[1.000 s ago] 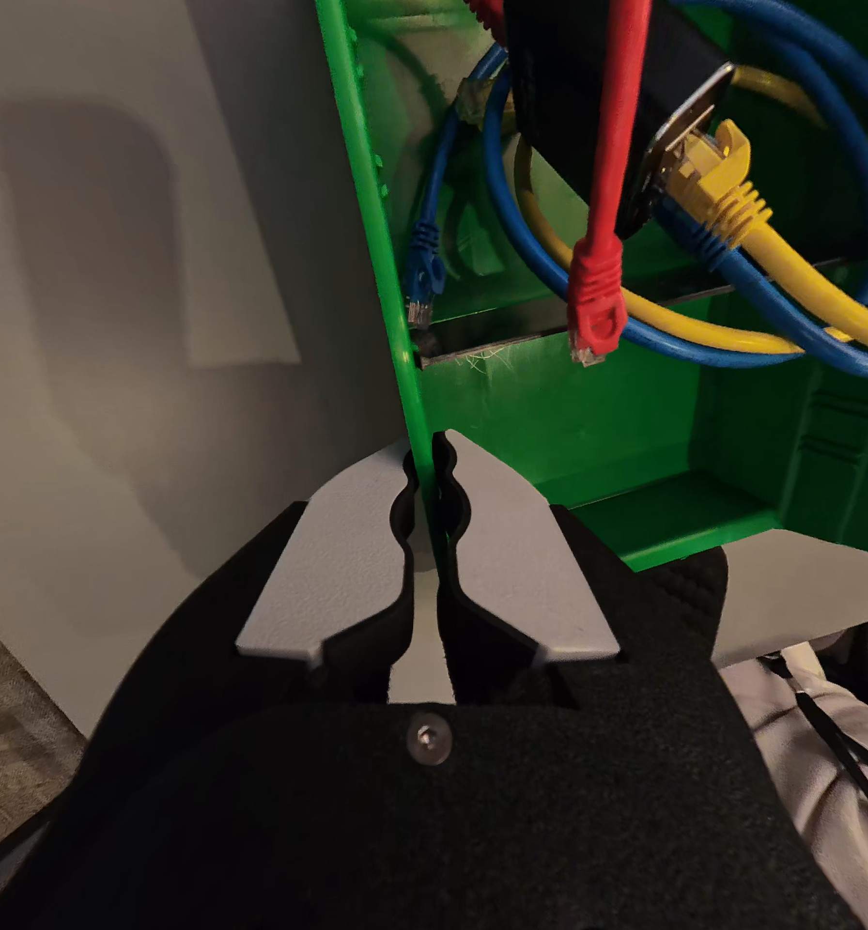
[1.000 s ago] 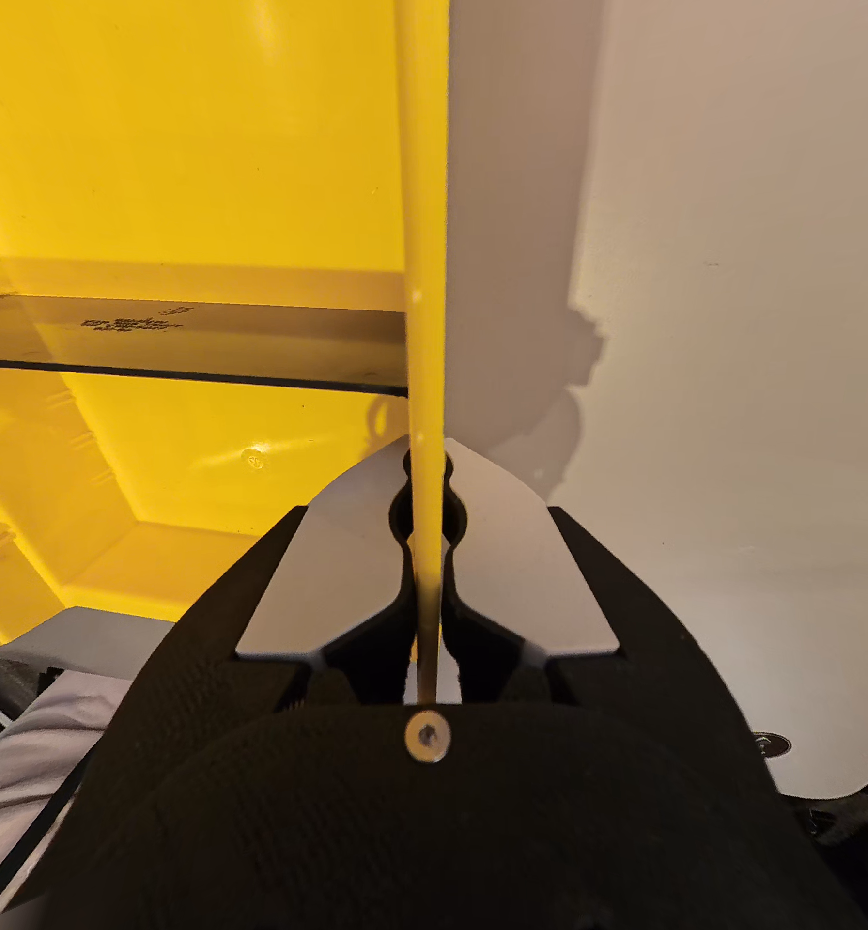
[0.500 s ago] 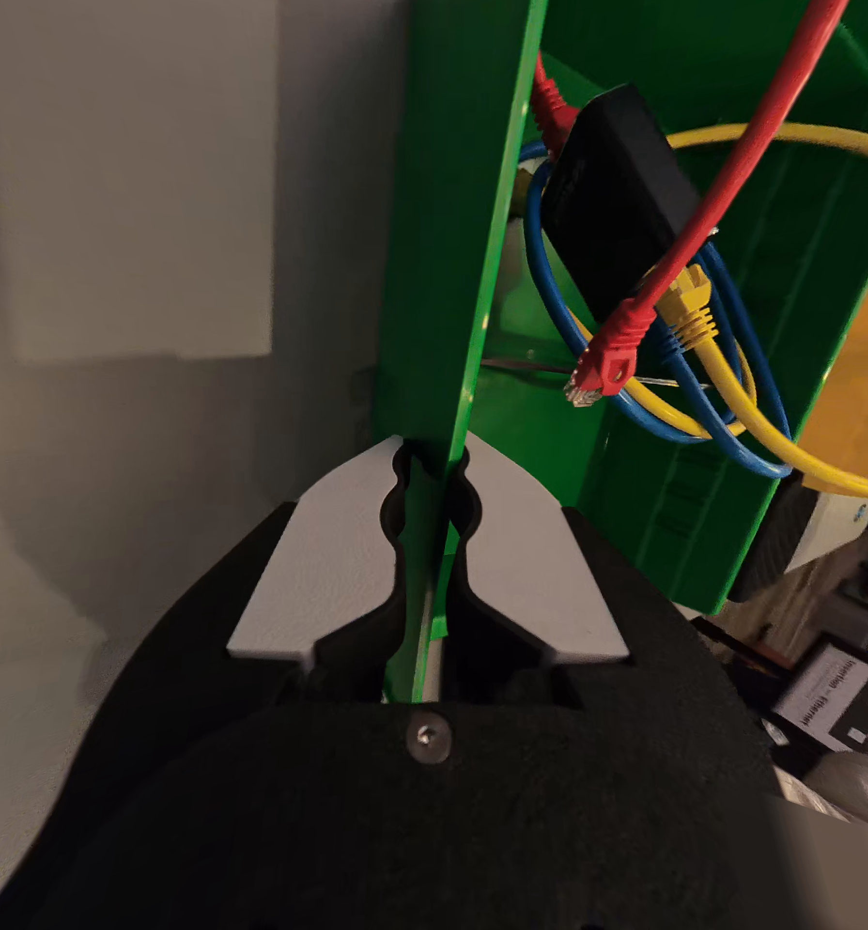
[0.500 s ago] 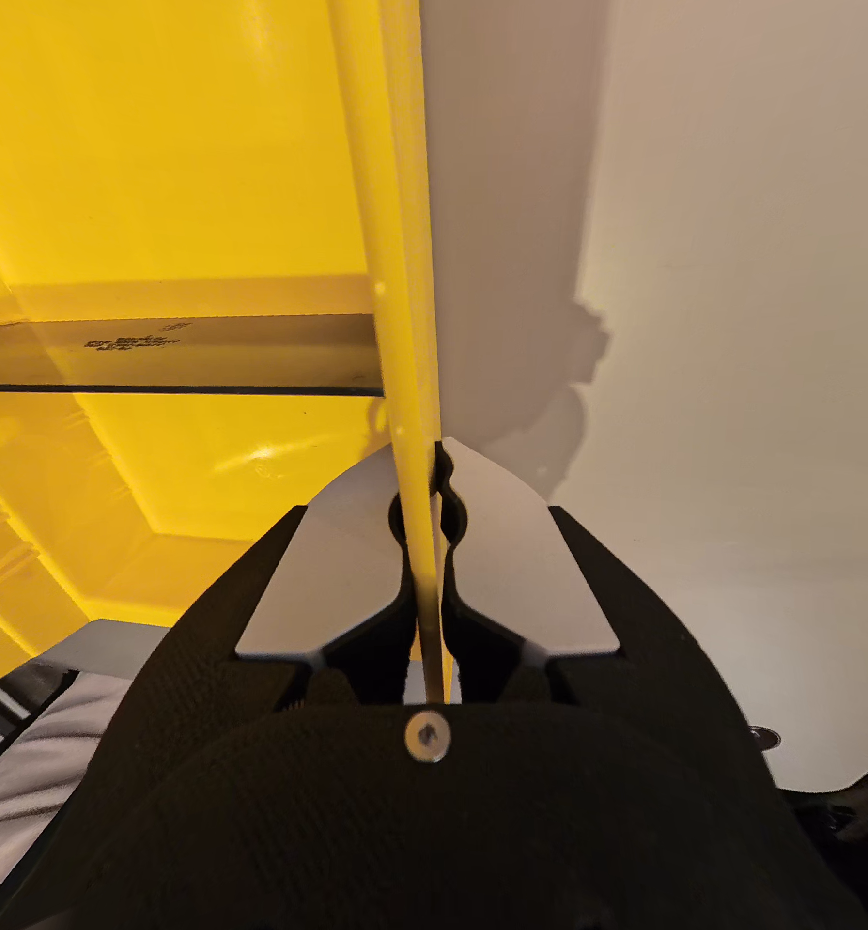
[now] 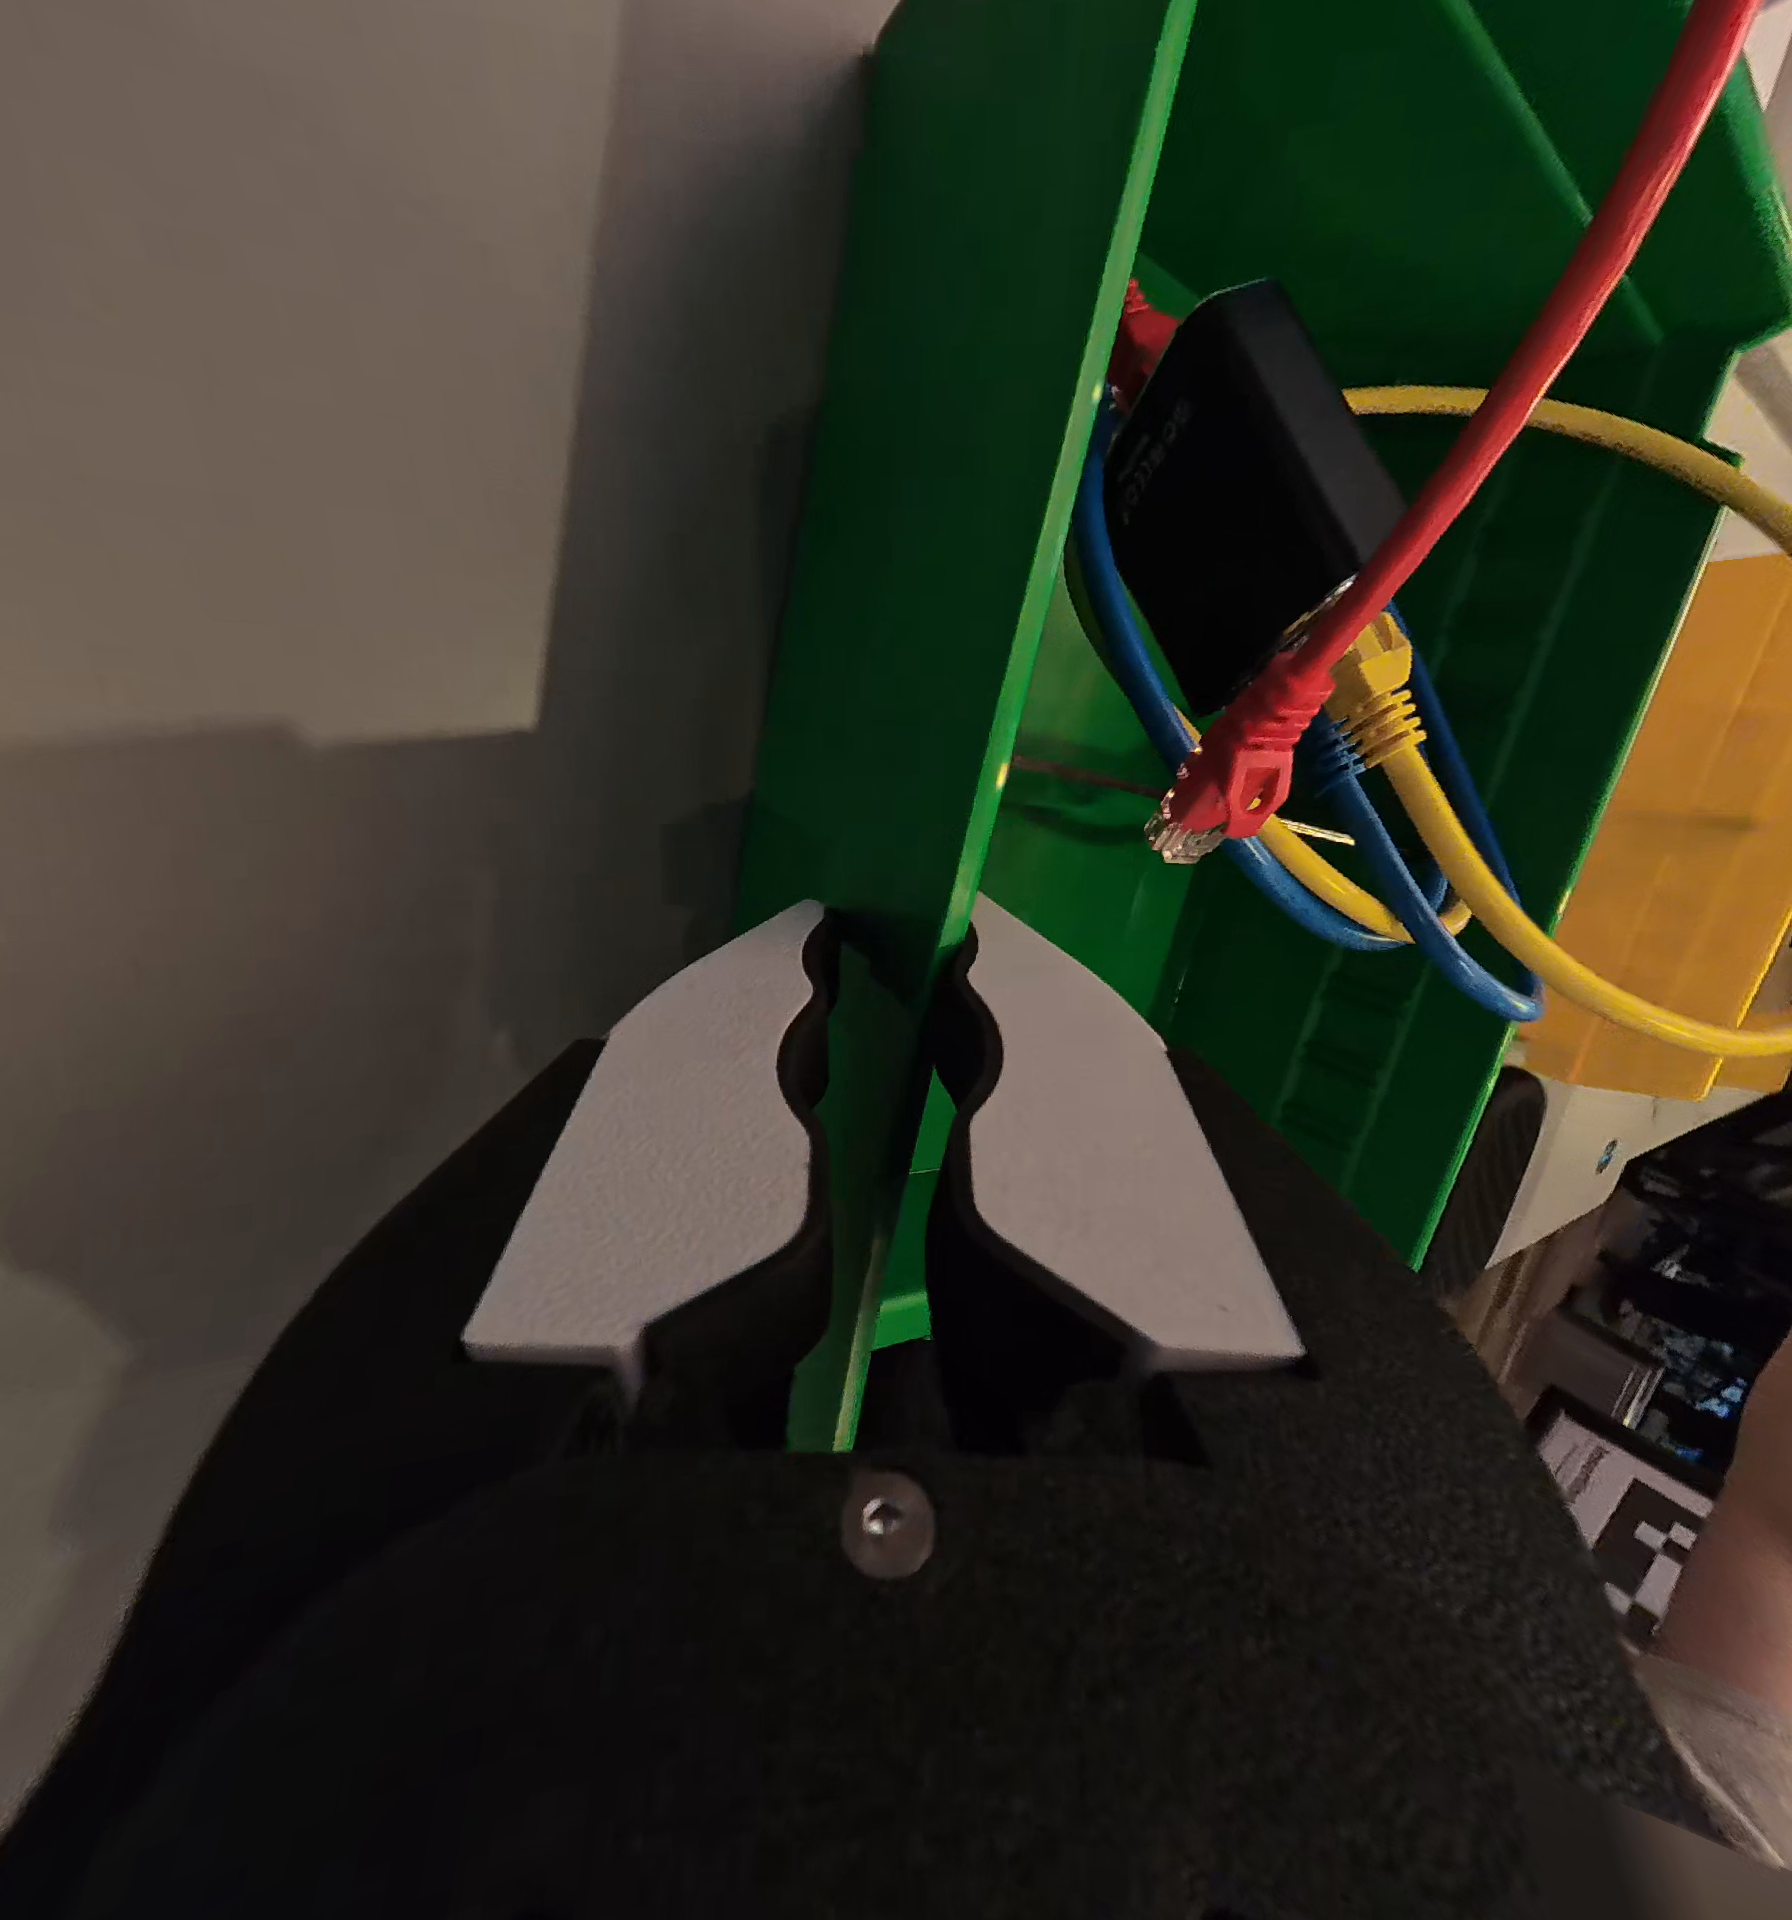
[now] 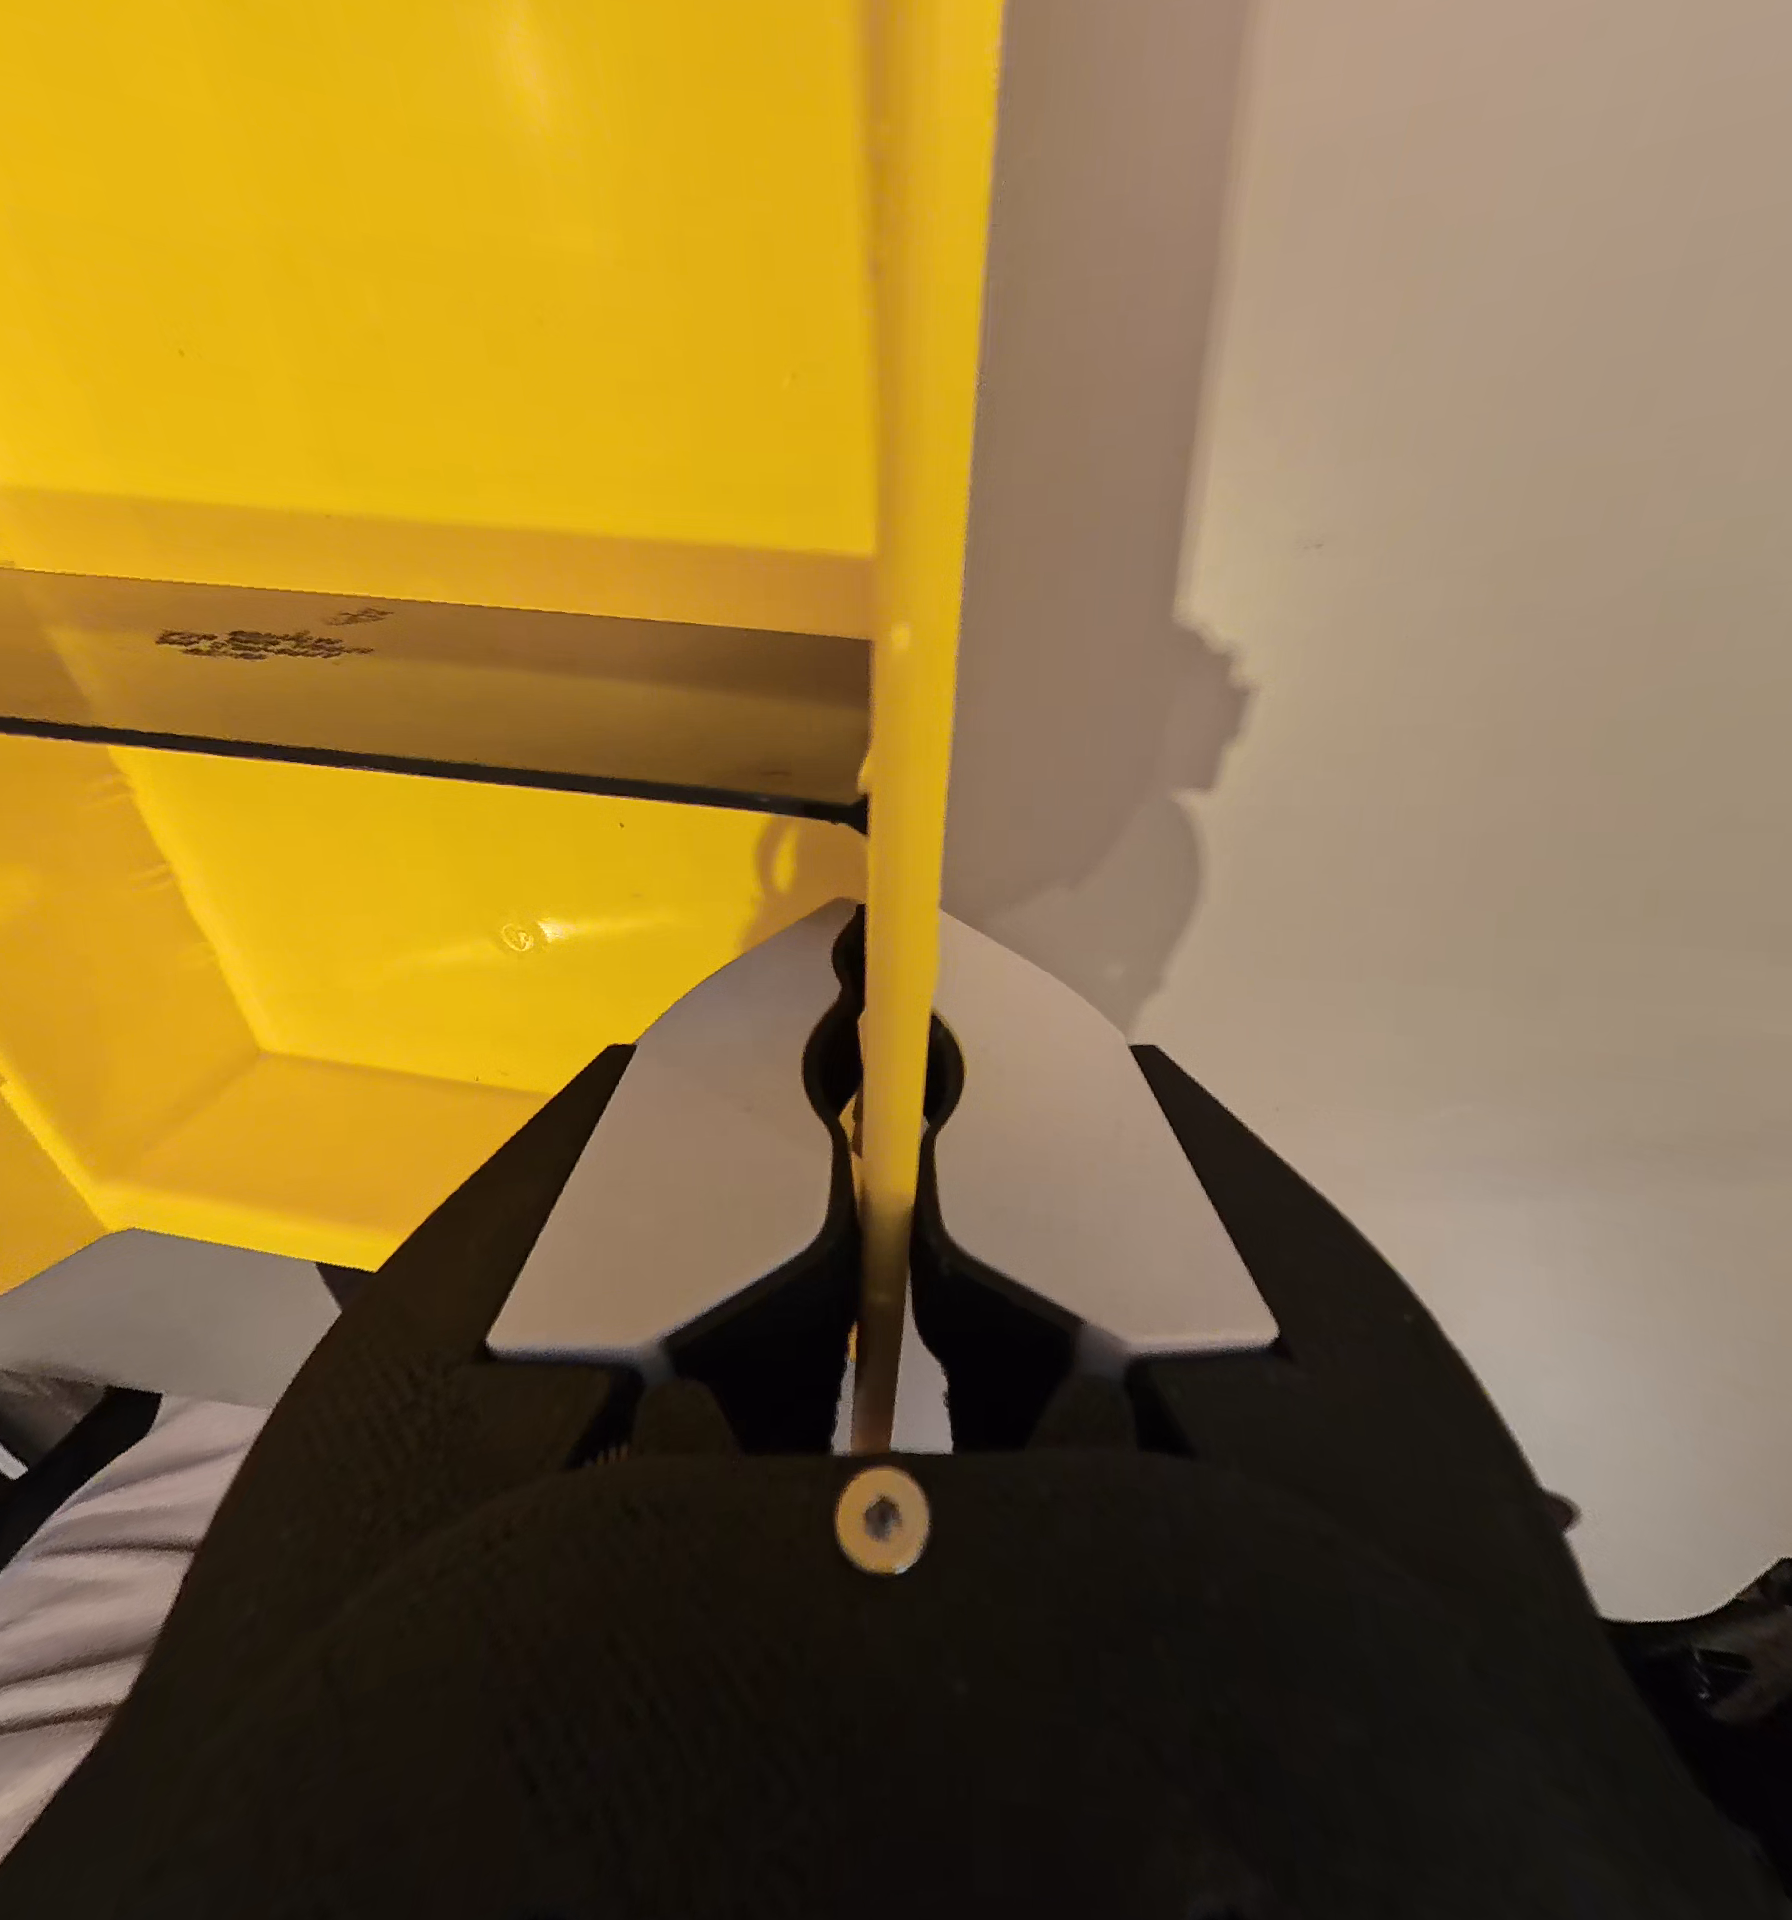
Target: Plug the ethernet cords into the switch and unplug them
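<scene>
Pale, shadowed surface (image 5: 248, 416) behind everything. Black switch (image 5: 1245, 499) inside the green bin (image 5: 923, 520), tilted, amid loops of blue cords (image 5: 1391, 914). Yellow cord (image 5: 1375, 696) seemingly seated in a port at the switch's lower end. Red cord (image 5: 1235, 769) hanging free in front, clear plug exposed, in no port.

Left gripper (image 5: 897, 935) straddling the green bin's side wall, jaws parted, wall standing between the pads with no firm pinch to be seen. Right gripper (image 6: 897, 925) clenched on the thin side wall of the yellow bin (image 6: 404, 312), both pads pressing the plastic. Nothing but a black divider (image 6: 404, 686) visible inside that bin. Neither gripper on a cord.

Looks like bin handling ahead of the plugging proper, so little of the task done. Next: let go of both walls, reach into the green bin, pinch the red plug by its boot, line it up with a free port, steady the switch meanwhile. Risk: loose switch sliding under the push.
</scene>
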Available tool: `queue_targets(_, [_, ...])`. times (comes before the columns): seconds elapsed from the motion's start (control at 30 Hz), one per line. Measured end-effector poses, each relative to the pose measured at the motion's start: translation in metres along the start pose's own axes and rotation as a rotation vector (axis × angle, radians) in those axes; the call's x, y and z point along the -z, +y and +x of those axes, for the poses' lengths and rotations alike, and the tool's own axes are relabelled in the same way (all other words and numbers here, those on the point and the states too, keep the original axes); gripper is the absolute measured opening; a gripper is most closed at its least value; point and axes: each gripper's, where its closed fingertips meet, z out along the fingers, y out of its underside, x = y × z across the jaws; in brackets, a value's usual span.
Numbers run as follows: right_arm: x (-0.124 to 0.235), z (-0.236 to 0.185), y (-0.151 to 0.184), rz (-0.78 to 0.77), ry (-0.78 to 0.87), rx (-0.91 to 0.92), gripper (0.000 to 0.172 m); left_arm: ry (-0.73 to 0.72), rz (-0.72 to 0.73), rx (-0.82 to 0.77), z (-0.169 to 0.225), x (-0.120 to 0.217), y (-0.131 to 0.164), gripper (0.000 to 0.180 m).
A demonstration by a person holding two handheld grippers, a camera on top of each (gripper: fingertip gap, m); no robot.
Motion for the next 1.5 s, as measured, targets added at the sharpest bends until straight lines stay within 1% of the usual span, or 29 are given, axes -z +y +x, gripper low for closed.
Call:
queue_targets(0.13, [0.0,0.001,-0.001,0.008,-0.001,0.034,0.005,-0.002,0.008,0.019,-0.006,0.005,0.004,0.016])
queue_targets(0.33, [0.0,0.002,-0.001,0.002,0.005,0.059,0.005,-0.043,-0.023,-0.048,-0.01,0.009,0.01,0.014])
queue_targets(0.47, [-0.001,0.001,0.0,0.021,-0.001,0.084,0.005,-0.003,-0.019,-0.056,-0.01,0.009,0.01,0.016])
queue_targets(0.53, [-0.001,0.001,0.0,0.036,-0.003,0.102,0.007,0.017,-0.014,-0.096,-0.009,0.011,0.011,0.016])
queue_targets(0.57, [-0.002,0.0,0.0,0.044,-0.007,0.111,0.008,0.014,-0.001,-0.121,-0.01,0.014,0.011,0.02])
queue_targets(0.6, [-0.003,0.0,0.001,0.05,-0.009,0.119,0.009,0.006,0.018,-0.158,-0.011,0.019,0.01,0.025])
queue_targets(0.63, [-0.004,0.001,0.002,0.058,-0.001,0.125,0.013,-0.007,0.034,-0.201,-0.012,0.025,0.009,0.027])
queue_targets(0.7, [0.0,0.003,0.0,0.11,0.025,0.151,0.016,-0.014,0.095,-0.285,-0.008,0.043,0.003,0.027])
queue_targets(0.77, [0.01,0.002,-0.002,0.174,0.037,0.159,0.018,0.035,0.189,-0.374,0.009,0.065,-0.006,0.025])
queue_targets(0.83, [0.025,0.001,-0.007,0.268,0.08,0.195,0.019,0.062,0.305,-0.516,0.031,0.088,-0.017,0.024])
queue_targets(0.9, [0.045,-0.002,-0.013,0.39,0.125,0.239,0.021,0.056,0.417,-0.715,0.055,0.108,-0.023,0.028])
queue_targets(0.93, [0.055,-0.003,-0.015,0.443,0.153,0.259,0.025,0.022,0.469,-0.824,0.064,0.116,-0.026,0.033])
queue_targets(1.0, [0.08,-0.008,-0.021,0.585,0.192,0.285,0.024,-0.105,0.583,-0.994,0.073,0.123,-0.035,0.046])
queue_targets(1.03, [0.094,-0.011,-0.022,0.648,0.212,0.285,0.024,-0.134,0.613,-1.062,0.079,0.121,-0.037,0.048])
queue_targets(1.07, [0.106,-0.013,-0.023,0.693,0.228,0.288,0.024,-0.139,0.613,-1.113,0.085,0.115,-0.038,0.052])
queue_targets(1.13, [0.131,-0.017,-0.024,0.775,0.27,0.296,0.024,-0.141,0.567,-1.201,0.096,0.099,-0.039,0.058])
queue_targets(1.17, [0.144,-0.024,-0.026,0.824,0.264,0.312,0.024,-0.148,0.545,-1.266,0.102,0.093,-0.04,0.056])
queue_targets(1.2, [0.157,-0.037,-0.029,0.891,0.22,0.34,0.024,-0.175,0.516,-1.347,0.107,0.087,-0.042,0.051])
queue_targets(1.23, [0.172,-0.055,-0.031,0.963,0.138,0.38,0.024,-0.215,0.471,-1.45,0.111,0.081,-0.044,0.046])
queue_targets(1.27, [0.187,-0.074,-0.032,1.031,0.048,0.403,0.025,-0.258,0.414,-1.566,0.114,0.074,-0.045,0.049])
queue_targets(1.33, [0.22,-0.108,-0.03,1.16,-0.13,0.429,0.026,-0.393,0.242,-1.789,0.109,0.058,-0.052,0.049])
queue_targets(1.37, [0.239,-0.123,-0.028,1.228,-0.211,0.442,0.026,-0.462,0.146,-1.871,0.103,0.051,-0.058,0.049])
queue_targets(1.4, [0.257,-0.137,-0.024,1.297,-0.279,0.455,0.026,-0.496,0.048,-1.924,0.098,0.042,-0.061,0.051])
queue_targets(1.47, [0.29,-0.159,-0.014,1.428,-0.385,0.481,0.025,-0.519,-0.153,-1.988,0.086,0.025,-0.059,0.056])
queue_targets(1.5, [0.304,-0.168,-0.008,1.488,-0.425,0.499,0.025,-0.531,-0.228,-2.027,0.08,0.019,-0.057,0.055])
